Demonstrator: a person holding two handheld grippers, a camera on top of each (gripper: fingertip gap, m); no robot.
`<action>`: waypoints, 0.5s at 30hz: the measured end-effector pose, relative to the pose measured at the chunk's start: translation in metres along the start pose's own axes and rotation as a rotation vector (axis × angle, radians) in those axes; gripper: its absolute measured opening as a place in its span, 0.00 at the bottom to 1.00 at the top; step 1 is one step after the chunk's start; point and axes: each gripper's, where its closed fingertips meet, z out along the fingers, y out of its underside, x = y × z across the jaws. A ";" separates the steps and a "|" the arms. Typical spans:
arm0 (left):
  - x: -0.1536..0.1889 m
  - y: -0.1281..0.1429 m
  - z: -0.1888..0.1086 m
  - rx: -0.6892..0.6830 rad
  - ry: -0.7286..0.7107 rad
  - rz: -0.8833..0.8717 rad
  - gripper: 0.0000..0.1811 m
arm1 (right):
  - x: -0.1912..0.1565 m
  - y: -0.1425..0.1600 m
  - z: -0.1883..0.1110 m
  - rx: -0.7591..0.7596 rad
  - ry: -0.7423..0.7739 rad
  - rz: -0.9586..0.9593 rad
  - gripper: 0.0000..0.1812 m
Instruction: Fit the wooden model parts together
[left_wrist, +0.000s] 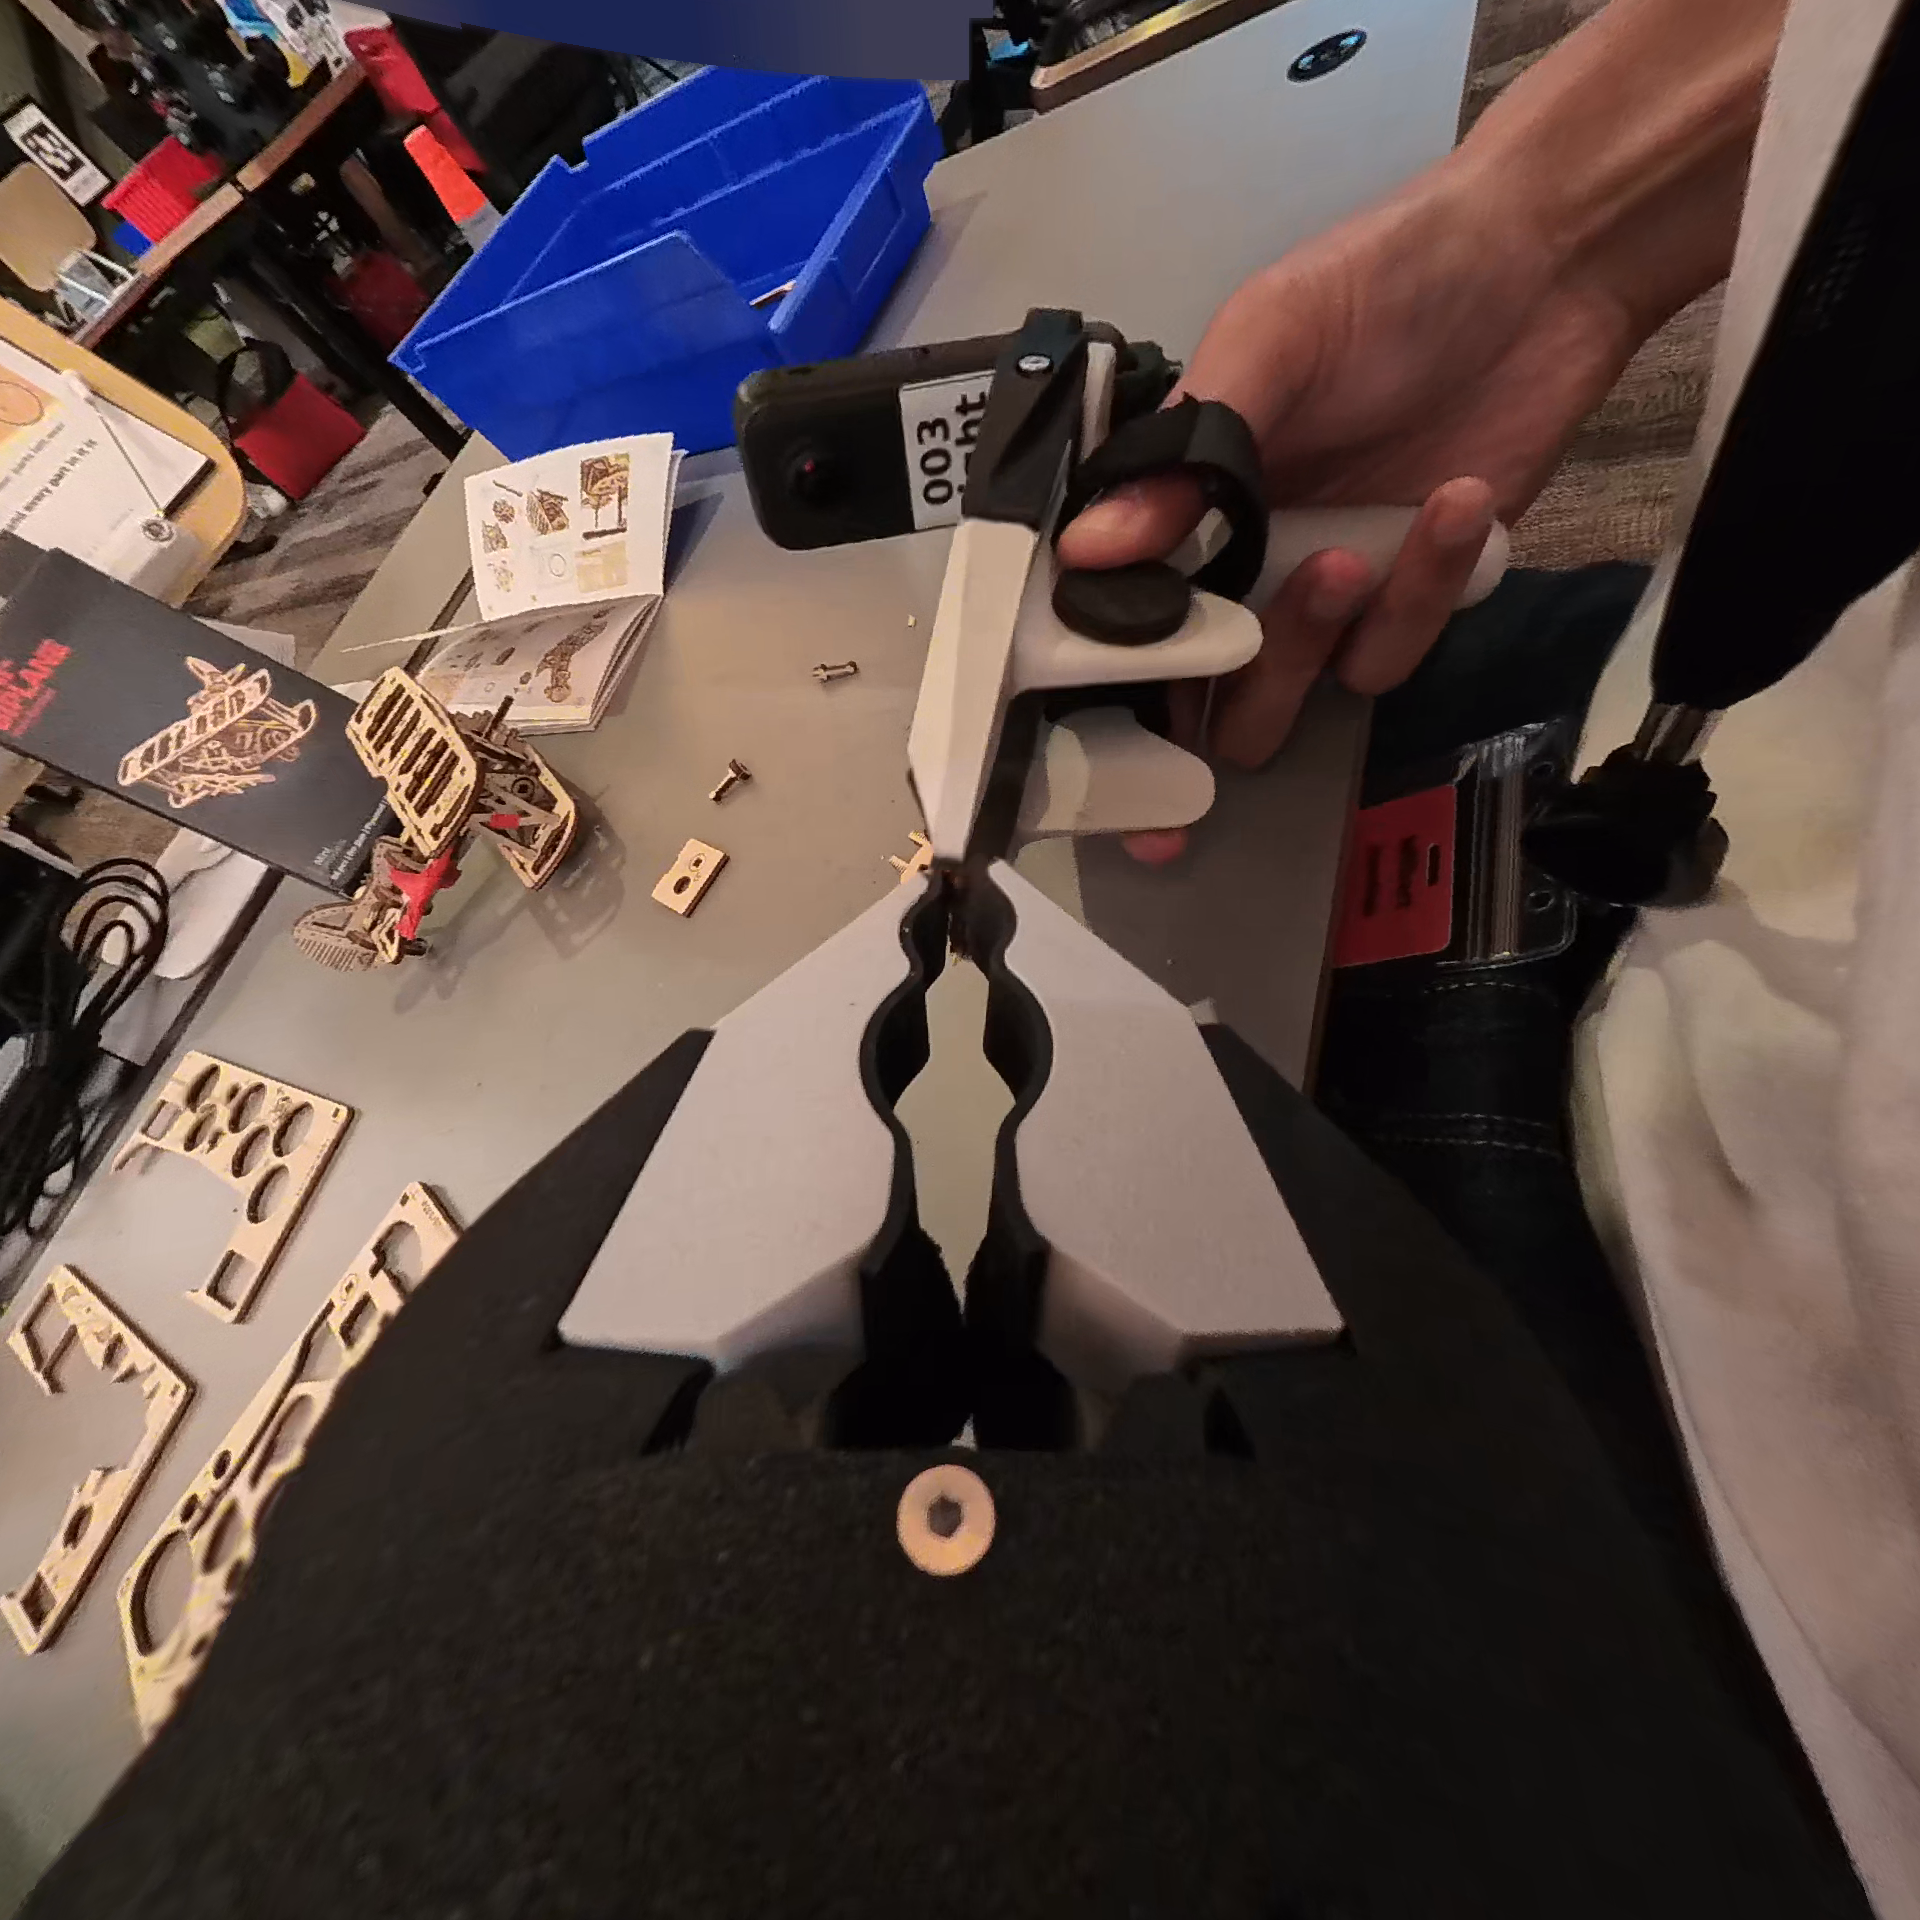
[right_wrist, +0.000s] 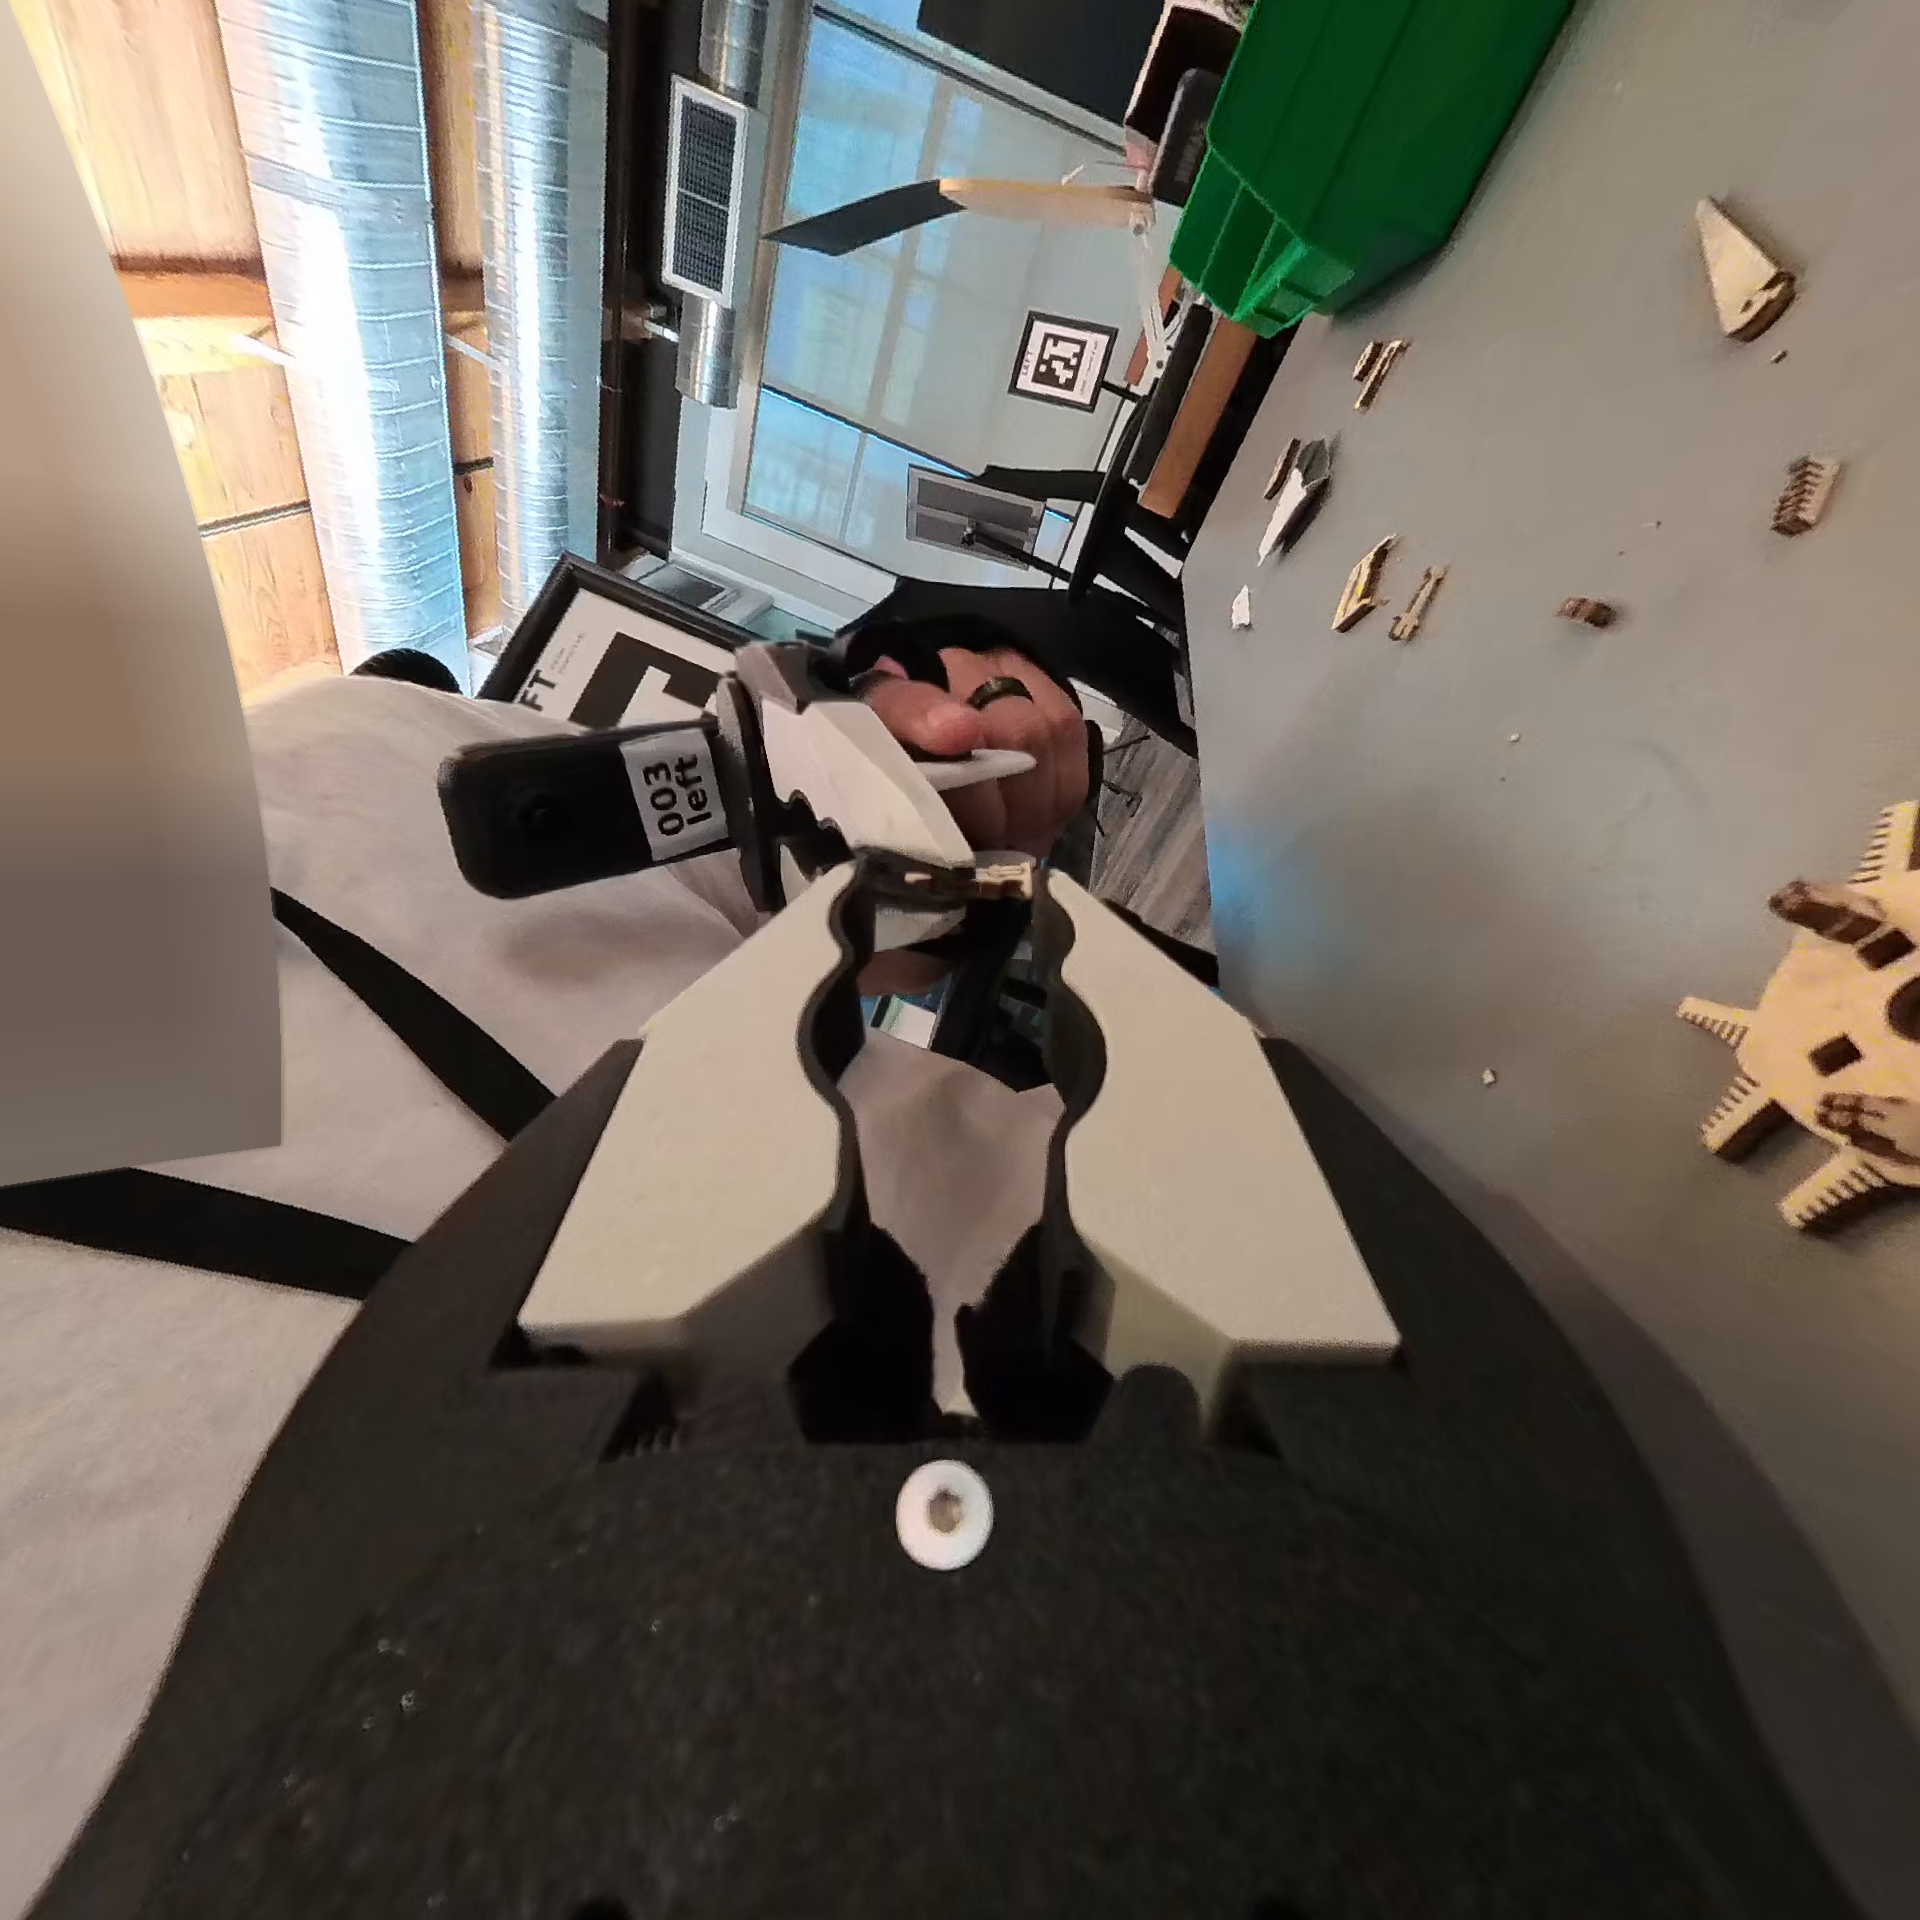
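Note:
My left gripper (left_wrist: 961, 899) is shut on a small wooden part (left_wrist: 956, 940), held above the grey table (left_wrist: 790, 790) near its right edge. My right gripper (left_wrist: 951, 847) comes down from above in a person's hand, and its tips meet the left gripper's tips at the part. In the right wrist view the right gripper (right_wrist: 940, 883) is closed on a small wooden part (right_wrist: 992, 883) that spans its tips. The left gripper (right_wrist: 951, 857) touches that part from the far side. I cannot tell whether this is one piece or two joined. A partly built wooden biplane model (left_wrist: 457, 800) stands to the left.
Cut-out wooden sheets (left_wrist: 239, 1174) lie at the front left. A small plate (left_wrist: 688, 878), pegs (left_wrist: 730, 777), a booklet (left_wrist: 571, 561), the model's box (left_wrist: 177, 717) and a blue bin (left_wrist: 675, 260) lie beyond. A toothed wooden assembly (right_wrist: 1849, 1039), loose parts (right_wrist: 1745, 270) and a green bin (right_wrist: 1351, 135) show in the right wrist view.

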 end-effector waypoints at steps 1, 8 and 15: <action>0.001 0.000 0.000 -0.001 -0.001 0.016 0.00 | 0.001 0.001 0.000 -0.008 0.007 -0.006 0.14; -0.002 -0.014 -0.005 0.073 -0.016 -0.011 0.01 | -0.014 0.000 0.001 0.007 -0.092 0.019 0.12; -0.010 -0.032 -0.016 0.148 -0.079 0.014 0.00 | -0.039 -0.006 0.007 0.073 -0.328 0.201 0.12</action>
